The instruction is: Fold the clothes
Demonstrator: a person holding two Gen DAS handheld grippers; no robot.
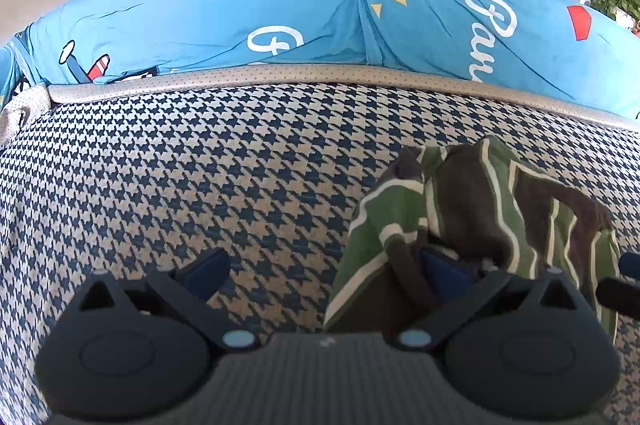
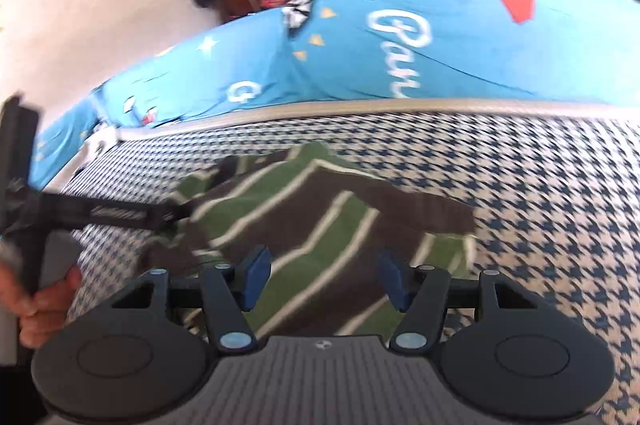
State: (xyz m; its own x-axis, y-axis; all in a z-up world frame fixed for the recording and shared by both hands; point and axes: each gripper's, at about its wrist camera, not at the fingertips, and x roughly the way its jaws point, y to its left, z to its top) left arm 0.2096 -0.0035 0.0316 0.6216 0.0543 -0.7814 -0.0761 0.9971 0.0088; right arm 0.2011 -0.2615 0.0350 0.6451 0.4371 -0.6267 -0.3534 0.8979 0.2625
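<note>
Hovering Over a Striped Shirt

Spread wide, the left gripper (image 1: 324,273) is seen low over the houndstooth cover (image 1: 180,165), its right finger (image 1: 444,271) tucked against the bunched edge of the shirt (image 1: 472,209); no pinch is made. The right gripper (image 2: 323,279) is held with jaws apart just above the green-and-brown shirt (image 2: 312,209), which lies crumpled on the cover. A hand (image 2: 40,301) is visible at the left. A blue sheet (image 1: 280,13) is draped behind, on the far side.
</note>
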